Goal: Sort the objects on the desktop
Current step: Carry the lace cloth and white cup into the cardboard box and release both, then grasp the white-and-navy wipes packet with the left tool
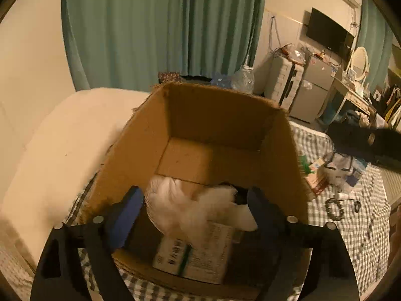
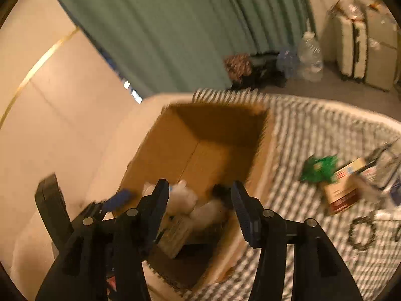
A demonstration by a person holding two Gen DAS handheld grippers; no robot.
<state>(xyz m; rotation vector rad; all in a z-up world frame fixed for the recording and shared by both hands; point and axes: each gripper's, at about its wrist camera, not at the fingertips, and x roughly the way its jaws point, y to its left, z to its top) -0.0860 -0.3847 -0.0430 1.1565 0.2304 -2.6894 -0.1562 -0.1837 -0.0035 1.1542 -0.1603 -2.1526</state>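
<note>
1. A cardboard box (image 1: 213, 130) was seen at frame centre on the checked bed (image 1: 351, 238).
2. White stuffing (image 1: 190, 208) and a small carton (image 1: 200, 258) were found inside, at lower centre.
3. The left hand-held gripper (image 1: 194, 202) and the right hand-held gripper (image 2: 200, 198) were held wide apart, empty, above the box.

A home bedroom, bed under a checked sheet (image 1: 351, 228), floor-length green curtains (image 1: 160, 30), wall-mounted television (image 1: 328, 33), oval vanity mirror (image 1: 359, 62) on a dressing table, suitcases (image 2: 351, 47) by the wall, water bottle (image 2: 310, 56) on the floor
</note>
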